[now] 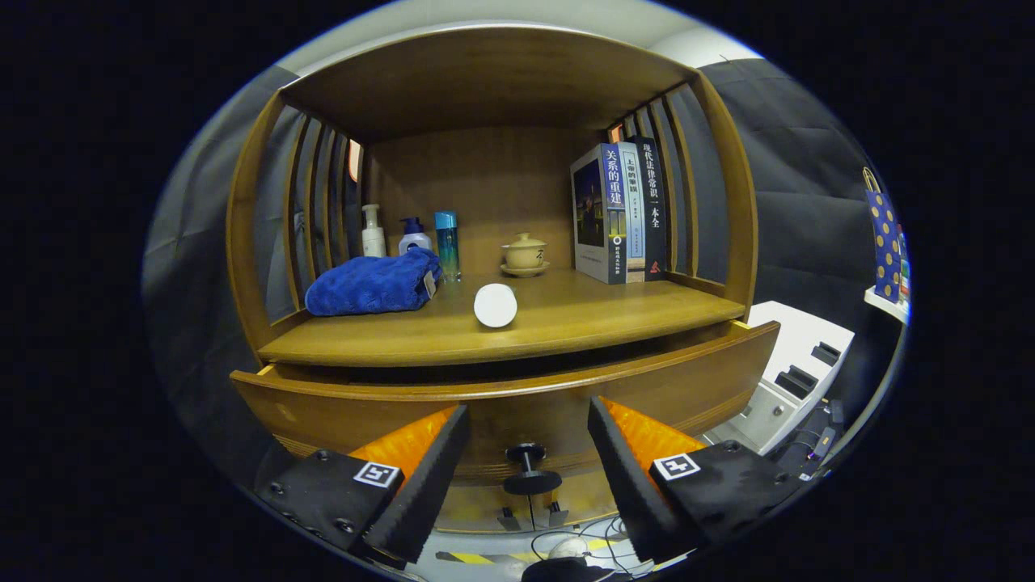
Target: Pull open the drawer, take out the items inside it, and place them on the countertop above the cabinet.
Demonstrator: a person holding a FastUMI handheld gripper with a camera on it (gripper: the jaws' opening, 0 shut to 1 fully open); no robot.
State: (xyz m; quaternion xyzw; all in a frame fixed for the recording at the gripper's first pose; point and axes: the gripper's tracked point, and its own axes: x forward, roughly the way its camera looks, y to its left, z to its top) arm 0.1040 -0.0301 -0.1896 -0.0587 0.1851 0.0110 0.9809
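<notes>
Gaping wide and empty, the claw flanks the drawer knob.

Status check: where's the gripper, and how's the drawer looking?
Gripper open, fingers either side of the drawer knob, not gripping. Drawer pulled partway out. Nothing in the way.

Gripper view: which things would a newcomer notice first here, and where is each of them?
The open gripper stands out first: its fingers spread either side of the black drawer knob, not touching it. The drawer is pulled out a little below the countertop. On the countertop, a blue towel lies left, a white cylinder in the middle, and books stand right.
</notes>
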